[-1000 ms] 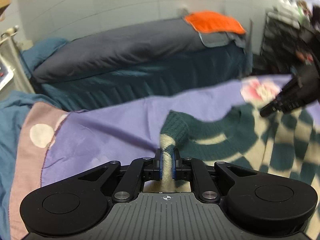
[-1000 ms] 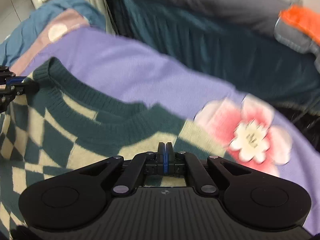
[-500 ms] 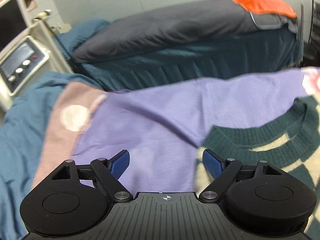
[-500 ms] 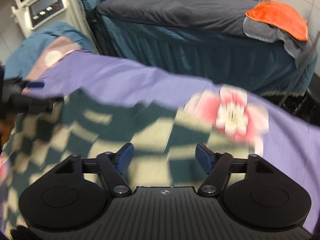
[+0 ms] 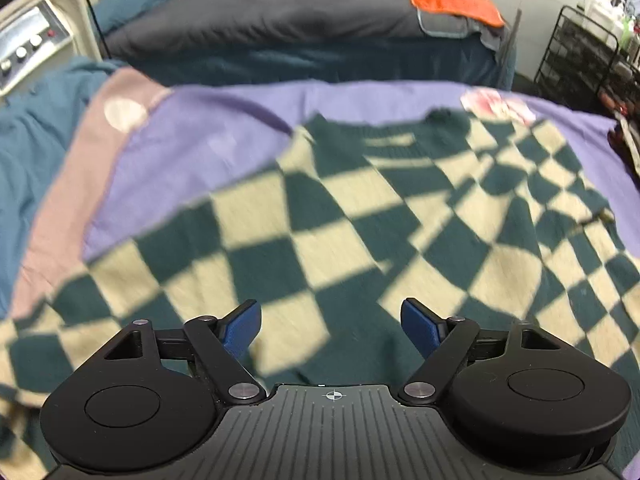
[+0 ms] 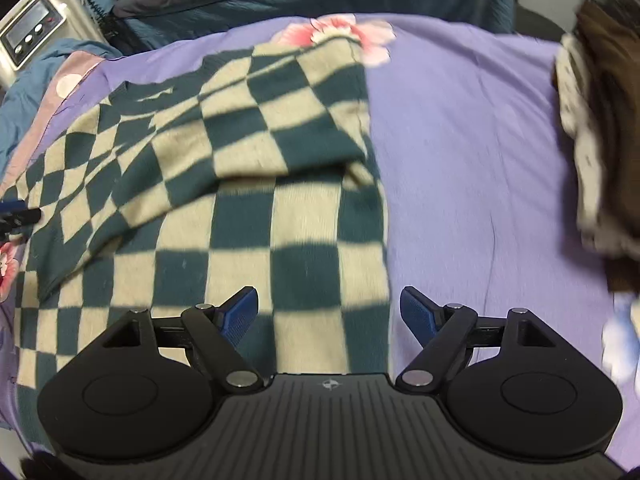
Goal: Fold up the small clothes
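A green and cream checked sweater (image 5: 360, 216) lies spread on the purple bedsheet (image 5: 208, 148), collar at the far side. In the right wrist view the sweater (image 6: 248, 184) has one sleeve folded across its body. My left gripper (image 5: 331, 326) is open and empty above the sweater's lower part. My right gripper (image 6: 328, 314) is open and empty above the sweater's right edge. The left gripper's tip (image 6: 16, 216) shows at the far left of the right wrist view.
A brown and cream garment (image 6: 600, 140) lies on the sheet at the right. A second bed with a grey cover (image 5: 264, 20) and an orange towel (image 5: 452, 0) stands behind. A machine with knobs (image 5: 28, 48) is at the left, a black wire rack (image 5: 588, 52) at the right.
Both grippers let go of the sweater's shoulders, opened, and pulled back toward its lower part. The sweater now lies flat on the sheet.
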`<state>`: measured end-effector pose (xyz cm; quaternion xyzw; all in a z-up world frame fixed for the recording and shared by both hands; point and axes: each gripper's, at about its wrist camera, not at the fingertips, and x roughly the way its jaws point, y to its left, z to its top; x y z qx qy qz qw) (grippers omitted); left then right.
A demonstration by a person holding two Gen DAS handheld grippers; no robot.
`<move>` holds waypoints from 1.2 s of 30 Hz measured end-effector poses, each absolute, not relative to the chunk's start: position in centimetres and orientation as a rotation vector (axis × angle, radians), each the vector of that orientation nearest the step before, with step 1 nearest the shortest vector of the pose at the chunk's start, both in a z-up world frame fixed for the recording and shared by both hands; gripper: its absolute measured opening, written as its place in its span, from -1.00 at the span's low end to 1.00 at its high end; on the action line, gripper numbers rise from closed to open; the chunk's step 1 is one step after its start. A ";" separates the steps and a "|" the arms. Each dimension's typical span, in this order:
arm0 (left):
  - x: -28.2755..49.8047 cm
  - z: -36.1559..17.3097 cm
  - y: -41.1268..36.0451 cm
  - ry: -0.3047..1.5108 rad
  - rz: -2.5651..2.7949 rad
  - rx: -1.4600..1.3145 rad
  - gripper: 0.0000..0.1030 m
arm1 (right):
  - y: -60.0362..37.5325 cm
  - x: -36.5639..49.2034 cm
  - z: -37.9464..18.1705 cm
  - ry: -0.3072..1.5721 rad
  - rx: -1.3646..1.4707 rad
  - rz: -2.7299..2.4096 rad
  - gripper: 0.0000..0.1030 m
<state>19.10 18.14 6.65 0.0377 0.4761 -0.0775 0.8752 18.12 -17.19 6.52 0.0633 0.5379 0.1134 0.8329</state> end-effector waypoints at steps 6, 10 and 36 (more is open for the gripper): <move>19.4 5.0 15.4 1.050 -0.173 0.163 1.00 | -16.2 17.1 6.8 1.147 0.152 0.272 0.66; 18.9 4.7 14.7 1.066 -0.173 0.170 1.00 | -15.6 17.6 7.0 1.144 0.158 0.267 0.72; 19.2 7.2 15.6 1.026 -0.132 0.192 -0.11 | -14.1 19.6 6.5 1.005 -0.105 0.273 0.77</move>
